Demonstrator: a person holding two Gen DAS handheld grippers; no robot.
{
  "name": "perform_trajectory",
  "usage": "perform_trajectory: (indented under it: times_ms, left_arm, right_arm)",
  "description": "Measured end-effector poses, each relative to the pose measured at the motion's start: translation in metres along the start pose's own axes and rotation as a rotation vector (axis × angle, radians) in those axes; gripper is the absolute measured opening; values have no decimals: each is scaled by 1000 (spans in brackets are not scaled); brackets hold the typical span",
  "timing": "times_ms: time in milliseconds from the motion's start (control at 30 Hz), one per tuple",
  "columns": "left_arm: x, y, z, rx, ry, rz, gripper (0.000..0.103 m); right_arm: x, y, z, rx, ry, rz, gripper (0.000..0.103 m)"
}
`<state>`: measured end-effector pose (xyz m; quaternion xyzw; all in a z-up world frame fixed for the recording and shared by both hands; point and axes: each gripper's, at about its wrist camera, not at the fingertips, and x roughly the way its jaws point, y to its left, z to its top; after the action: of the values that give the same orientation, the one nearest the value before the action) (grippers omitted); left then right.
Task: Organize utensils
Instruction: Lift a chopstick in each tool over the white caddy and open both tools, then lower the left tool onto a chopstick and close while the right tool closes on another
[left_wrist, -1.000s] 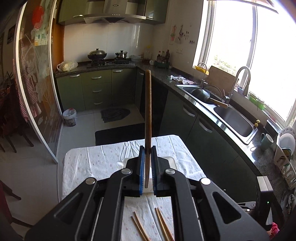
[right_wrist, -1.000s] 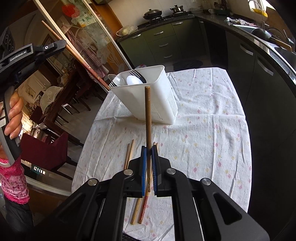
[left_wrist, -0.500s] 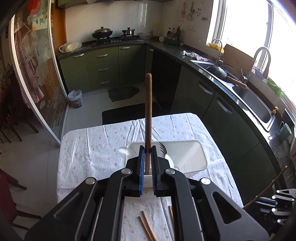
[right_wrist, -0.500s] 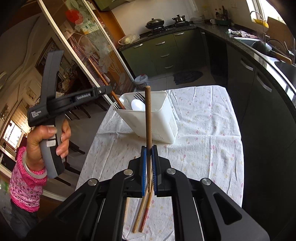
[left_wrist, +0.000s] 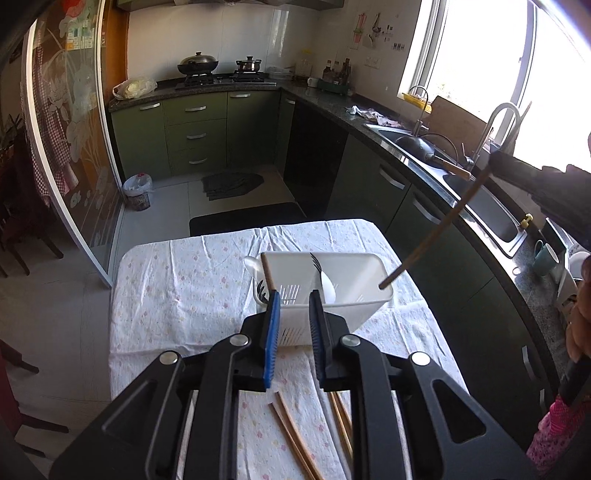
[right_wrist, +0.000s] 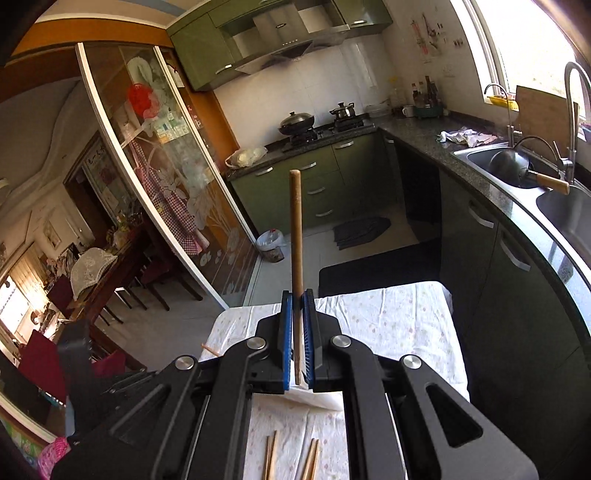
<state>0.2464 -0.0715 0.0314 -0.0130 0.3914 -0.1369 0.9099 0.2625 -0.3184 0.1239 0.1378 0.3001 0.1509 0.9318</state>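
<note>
My left gripper (left_wrist: 294, 332) is open and empty, just above the near wall of the white utensil basket (left_wrist: 364, 300). One chopstick (left_wrist: 266, 272) stands in the basket's left end beside a fork (left_wrist: 316, 261) and a white spoon (left_wrist: 328, 287). My right gripper (right_wrist: 298, 334) is shut on a wooden chopstick (right_wrist: 296, 236) pointing up and away. In the left wrist view that chopstick (left_wrist: 436, 230) slants down from the right, its tip over the basket's right end. Loose chopsticks (left_wrist: 295, 437) lie on the flowered cloth near me.
The table (left_wrist: 184, 280) has a white flowered cloth. A green kitchen counter with a sink (left_wrist: 480, 199) runs along the right, close to the table. A glass sliding door (left_wrist: 70, 147) is on the left. A bin (left_wrist: 137, 187) and dark mats are on the floor beyond.
My left gripper opened and let its chopstick go into the basket's left end. My right gripper rose and swung its chopstick in over the basket from the right.
</note>
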Motion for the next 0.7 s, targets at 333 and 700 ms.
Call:
perform_trajectory:
  times_ms: [333,700]
  left_arm:
    - [15,4,-50,10,202,-39,15]
    - [79,1,-130,-59,550,-62,17]
  right_arm:
    - [93,-5,-37,-29,175,-83,9]
    - [40,-10,-81,-62,211,23,20]
